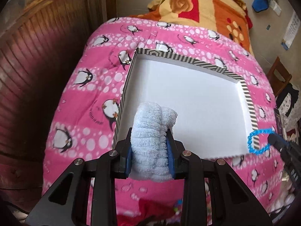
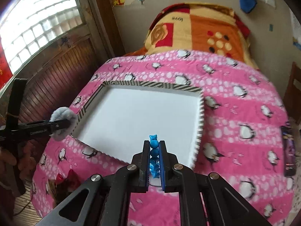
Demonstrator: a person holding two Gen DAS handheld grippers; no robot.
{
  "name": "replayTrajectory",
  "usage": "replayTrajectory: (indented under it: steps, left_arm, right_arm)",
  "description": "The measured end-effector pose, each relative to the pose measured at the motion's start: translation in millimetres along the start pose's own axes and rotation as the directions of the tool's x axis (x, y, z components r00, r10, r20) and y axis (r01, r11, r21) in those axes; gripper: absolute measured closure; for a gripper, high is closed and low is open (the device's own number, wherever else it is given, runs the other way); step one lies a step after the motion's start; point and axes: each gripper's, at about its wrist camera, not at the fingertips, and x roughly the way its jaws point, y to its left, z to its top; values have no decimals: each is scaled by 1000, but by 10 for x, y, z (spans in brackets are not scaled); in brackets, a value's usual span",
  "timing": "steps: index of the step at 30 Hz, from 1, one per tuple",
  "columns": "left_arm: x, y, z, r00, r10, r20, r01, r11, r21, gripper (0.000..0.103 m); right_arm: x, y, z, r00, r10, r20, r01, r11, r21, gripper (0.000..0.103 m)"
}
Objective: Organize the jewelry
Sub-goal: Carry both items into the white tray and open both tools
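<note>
A shallow box [image 1: 129, 75] with a white inside and black-and-white striped rim lies on the pink penguin quilt [image 1: 90, 101]; its floor is bare. My left gripper [image 1: 149, 131] is shut on a fluffy pale blue hair scrunchie [image 1: 152, 130], held above the box's near left corner. From the right wrist view that scrunchie [image 2: 63, 118] hangs at the box's [image 2: 154, 86] left edge. My right gripper [image 2: 154, 144] is shut on a blue beaded bracelet [image 2: 154, 151] over the box's near edge. In the left wrist view the bracelet [image 1: 258, 141] shows as a ring at the box's near right corner.
An orange, yellow and red blanket [image 1: 199, 9] is piled beyond the quilt [image 2: 235, 113]. Dark wooden panelling [image 1: 37, 56] and a window [image 2: 37, 26] run along the left. A wooden chair [image 1: 278, 75] stands at the right. Something red [image 2: 65, 179] lies on the quilt's near left.
</note>
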Motion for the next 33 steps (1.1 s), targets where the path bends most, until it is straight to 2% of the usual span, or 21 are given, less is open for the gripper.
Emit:
replayTrajectory:
  steps: [4,8,11,17,18,20,21,25,29,33]
  left_arm:
    - [254,-8,93,999,25,-34,-26,1000,-17,74]
    - [430,-37,103,997,54,-58,-55,998,-9,74]
    - [535,-44,108,995,71,-75,-72,997,-6,74]
    - [638,-69,67,992,88,-89,-88,996,3,72]
    - [639,-74,59,992,93,-86,-93,996,7,68]
    - [636,-91,44,992,93,-88,-92,996,15,64]
    - [628,-98,35,991,100,-87,-99,995,18,62]
    - [539,-128,9,992,113,-56,-111,993,32,55]
    - [346,-157,-42,995,103,-10,-102,994,43,55]
    - [133,-194,-132,991,126,49,-130,989,74,55]
  right_arm:
    - [366,-38,-2,998,27,-64,-25,1000,18,95]
    - [616,-239,-54,992,-32,-123,39,998,49,95]
    - [697,-365,-73,987,-73,-144,81,995,54,95]
    - [758,-368,-88,984,-92,-154,96,995,16,95]
    - [759,-367,-93,984,-94,-148,97,995,11,94]
    - [726,-348,-101,987,-94,-127,95,995,2,76]
    - [696,-345,-106,989,-88,-118,90,996,7,63]
    - [573,-291,-100,993,-79,-91,81,997,12,62]
    - [375,-210,-149,997,-63,-52,65,997,31,62]
    - [231,-107,-220,997,-60,-47,62,998,31,62]
